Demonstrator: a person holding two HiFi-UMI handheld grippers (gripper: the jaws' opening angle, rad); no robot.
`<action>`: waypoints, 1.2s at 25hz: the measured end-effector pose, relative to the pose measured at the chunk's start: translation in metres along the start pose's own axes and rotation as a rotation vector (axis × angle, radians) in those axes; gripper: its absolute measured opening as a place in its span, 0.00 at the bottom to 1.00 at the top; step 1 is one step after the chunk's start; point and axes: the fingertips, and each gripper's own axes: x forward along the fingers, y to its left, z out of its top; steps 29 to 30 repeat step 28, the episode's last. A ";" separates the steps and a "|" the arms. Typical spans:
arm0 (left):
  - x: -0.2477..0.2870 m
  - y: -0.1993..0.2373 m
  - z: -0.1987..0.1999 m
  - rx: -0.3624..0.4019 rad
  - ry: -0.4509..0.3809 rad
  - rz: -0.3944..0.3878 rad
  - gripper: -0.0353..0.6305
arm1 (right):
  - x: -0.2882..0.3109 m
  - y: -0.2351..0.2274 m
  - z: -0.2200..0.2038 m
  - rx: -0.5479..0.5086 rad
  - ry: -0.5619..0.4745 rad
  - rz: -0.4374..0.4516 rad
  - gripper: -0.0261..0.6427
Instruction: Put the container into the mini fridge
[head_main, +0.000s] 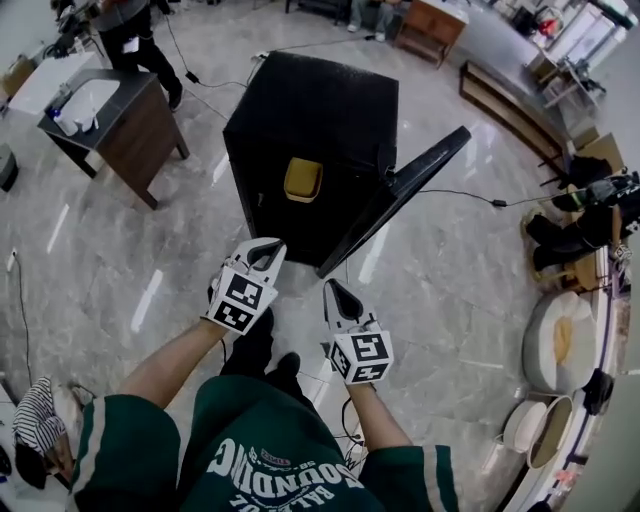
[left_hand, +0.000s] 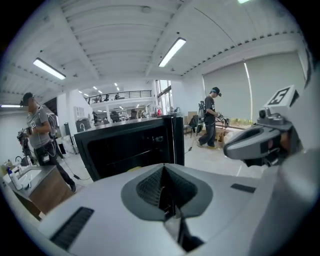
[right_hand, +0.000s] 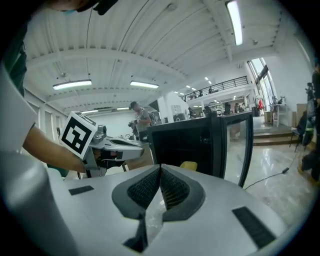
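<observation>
So the yellow container (head_main: 303, 180) is already sitting inside the mini fridge (head_main: 310, 110), as far as I can tell. From the head view it's in the dark opening, about mid-height and roughly centred. The right gripper view shows a bit of it (right_hand: 188, 165) peeking over the claw body.

Both claws are pinched shut with nothing in them. The left claw (head_main: 268, 246) shows its ribbed pads pressed together in its own view (left_hand: 164, 185), and it's the same for the right claw (right_hand: 160, 182). Neither one is touching the fridge or the container; they're just held out in front of the person, above the floor.

Spatially, the container lies straight ahead of both claws and deeper into the fridge. The left claw is the nearer one and lines up with it better. The right claw (head_main: 335, 288) sits further back and off to the right. I can't really tell the container's long axis, since it looks about as wide as it is tall from up here.

The fridge door (head_main: 400, 195) hangs wide open on the right side, and its near lower corner is close to the right claw. My guess is the placing part is basically done. If anything's left, it's swinging that door shut, and the right claw looks best placed for that. The one risk I'd flag is catching the door edge at an angle.

There's also a desk (head_main: 110, 110) well off to the left, with a sink set in its top.
</observation>
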 end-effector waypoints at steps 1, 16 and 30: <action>-0.005 -0.002 0.002 0.000 -0.011 -0.002 0.07 | -0.005 0.003 0.003 -0.013 -0.015 0.011 0.09; -0.042 -0.015 0.004 -0.035 -0.034 0.013 0.07 | -0.021 0.026 0.012 -0.042 -0.022 0.057 0.09; -0.045 -0.010 -0.004 -0.046 -0.023 0.000 0.07 | -0.019 0.031 0.008 -0.048 -0.017 0.058 0.09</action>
